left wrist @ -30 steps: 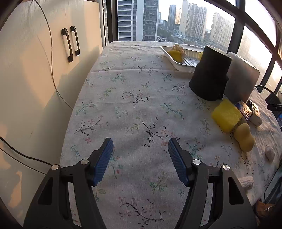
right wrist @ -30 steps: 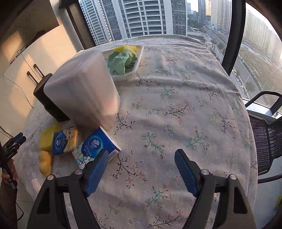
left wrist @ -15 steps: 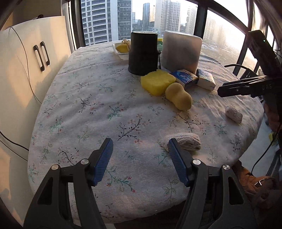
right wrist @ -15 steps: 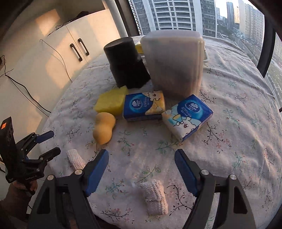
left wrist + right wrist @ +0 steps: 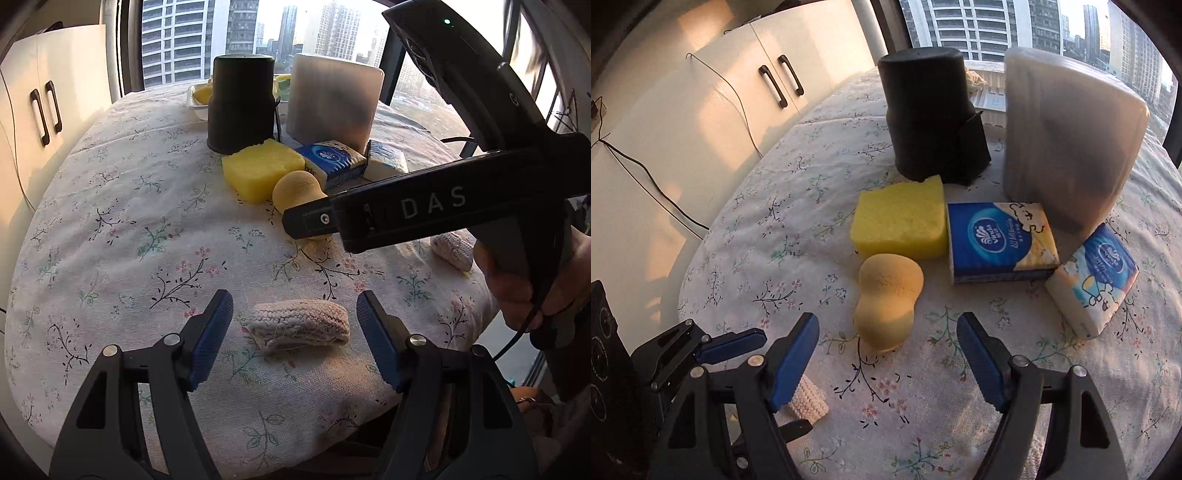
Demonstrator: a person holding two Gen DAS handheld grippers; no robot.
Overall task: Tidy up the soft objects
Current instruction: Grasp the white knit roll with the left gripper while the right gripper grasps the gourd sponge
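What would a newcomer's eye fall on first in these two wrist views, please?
Probably the knitted roll lying between the open left gripper's blue fingers. Next, the peanut-shaped sponge just ahead of the open right gripper, with the yellow sponge block and blue tissue pack behind it.

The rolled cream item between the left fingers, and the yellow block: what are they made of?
Rolled cream item: looks like knitted yarn, matte, with visible ribbed stitches and stray fibres. Yellow block: likely foam sponge, matte, with a porous surface.

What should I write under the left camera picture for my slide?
Open left gripper lined up on a knitted roll on the floral tablecloth, sponges and tissue packs beyond.
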